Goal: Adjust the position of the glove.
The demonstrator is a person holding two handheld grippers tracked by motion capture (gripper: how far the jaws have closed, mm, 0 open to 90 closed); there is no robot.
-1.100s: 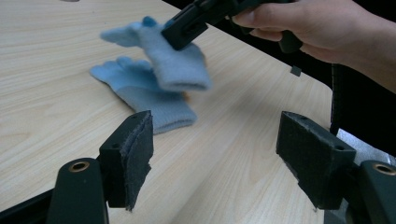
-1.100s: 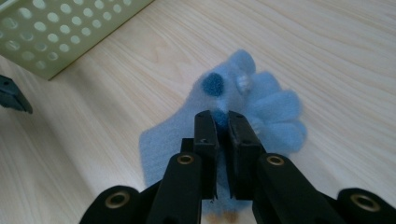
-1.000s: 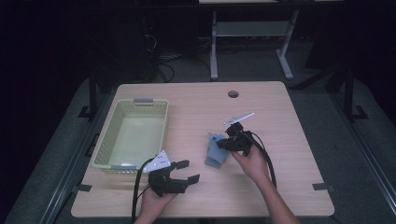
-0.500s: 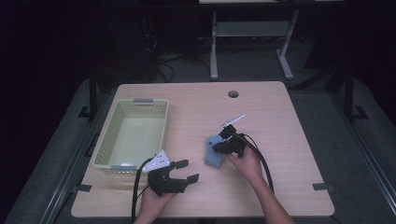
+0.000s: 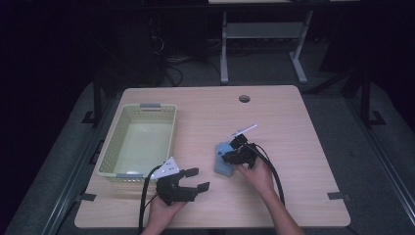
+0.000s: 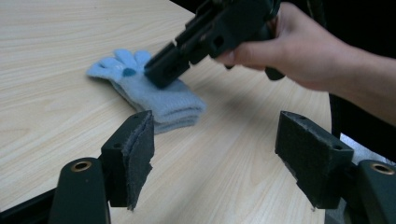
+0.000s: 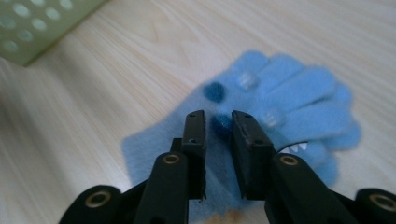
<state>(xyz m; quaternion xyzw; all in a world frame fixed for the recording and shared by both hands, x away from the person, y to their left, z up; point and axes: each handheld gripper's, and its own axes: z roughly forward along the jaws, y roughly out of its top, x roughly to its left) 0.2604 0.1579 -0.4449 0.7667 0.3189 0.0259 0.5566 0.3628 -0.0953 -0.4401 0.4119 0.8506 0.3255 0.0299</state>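
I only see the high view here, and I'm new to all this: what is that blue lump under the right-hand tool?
Observer: It's a light blue knitted glove. The right gripper view shows its fingers and some dark blue dots on it.
Operator: Is the tool pinching it?
Observer: It doesn't look so. The right gripper has just been opening its jaws. They stand slightly apart over the glove, with one dark dot showing in the gap.
Operator: And the other tool?
Observer: The left gripper has its jaws wide open with nothing between them, and it points toward the glove from a little way off.
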